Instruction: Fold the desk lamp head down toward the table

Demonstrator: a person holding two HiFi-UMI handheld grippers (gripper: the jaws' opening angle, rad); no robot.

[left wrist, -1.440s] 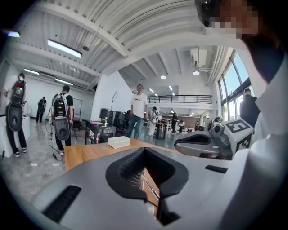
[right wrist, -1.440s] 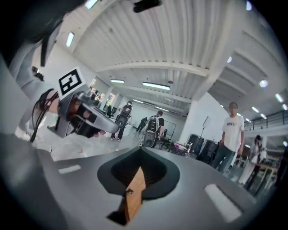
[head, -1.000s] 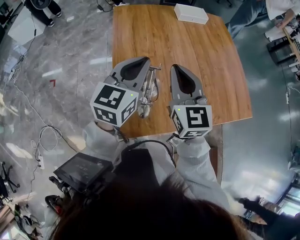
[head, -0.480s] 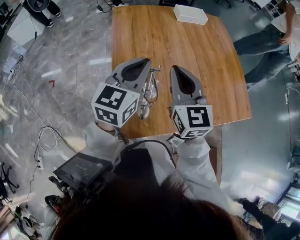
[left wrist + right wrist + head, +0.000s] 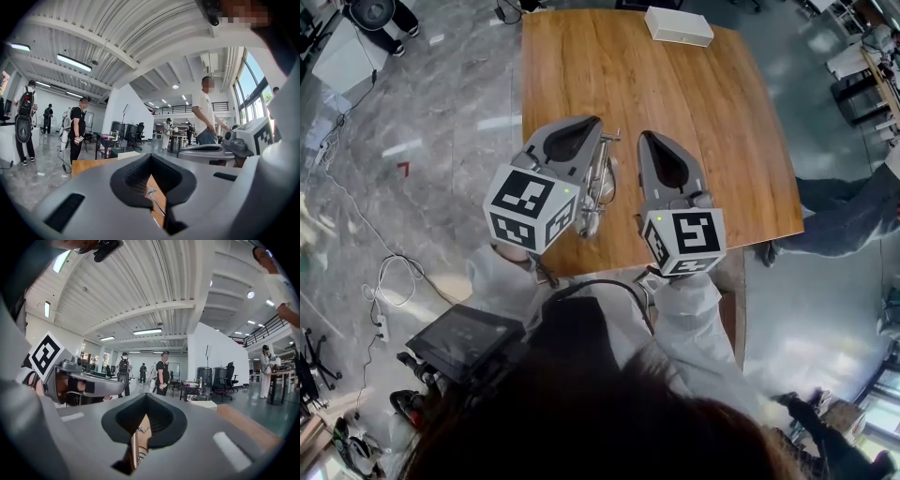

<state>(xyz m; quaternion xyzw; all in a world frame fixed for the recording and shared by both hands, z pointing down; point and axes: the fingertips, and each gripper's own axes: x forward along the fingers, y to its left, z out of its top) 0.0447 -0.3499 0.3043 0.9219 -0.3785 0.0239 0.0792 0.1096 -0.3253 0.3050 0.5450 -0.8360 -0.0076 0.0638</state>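
Desk lamp (image 5: 593, 192), a thin chrome one, stands close to the near edge of the table (image 5: 694, 112), between and below the two tools. The left tool (image 5: 596, 122) and the right tool (image 5: 646, 137) each have their jaws drawn together on nothing and hover above the lamp. The angle of the lamp's head is hard to read from above. I judge the fold not yet begun, with grasping and lowering all left to do.
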